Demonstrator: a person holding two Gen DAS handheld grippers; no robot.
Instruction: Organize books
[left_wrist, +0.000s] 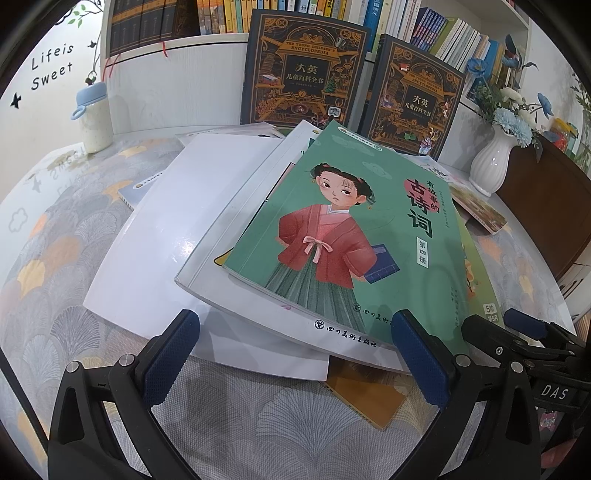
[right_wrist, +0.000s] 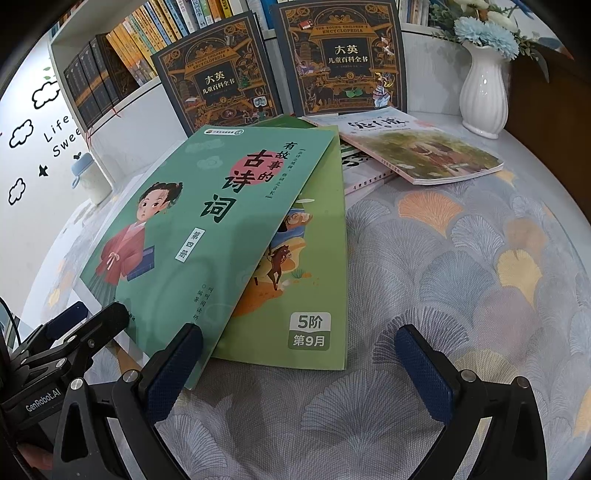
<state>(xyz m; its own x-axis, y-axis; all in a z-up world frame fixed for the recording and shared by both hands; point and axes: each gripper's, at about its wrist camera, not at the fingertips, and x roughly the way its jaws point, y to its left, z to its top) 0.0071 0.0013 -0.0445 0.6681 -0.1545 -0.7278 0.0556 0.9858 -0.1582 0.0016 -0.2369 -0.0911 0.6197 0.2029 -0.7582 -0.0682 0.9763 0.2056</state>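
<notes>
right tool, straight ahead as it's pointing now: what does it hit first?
Probably the light green book: its near edge sits just beyond the open right tool, toward its left side. The right half faces bare tablecloth. Depth is unclear.

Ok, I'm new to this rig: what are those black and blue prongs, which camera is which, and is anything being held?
Each picture comes from a camera on a hand-held gripper, looking along its blue-padded fingers. The left view shows the left gripper open at the near edge of a messy pile topped by the green poetry book. The right view shows the right gripper open beside the same book, over the light green workbook. Neither holds anything. Two encyclopedia volumes lean against the shelf behind, beside a white vase.
</notes>
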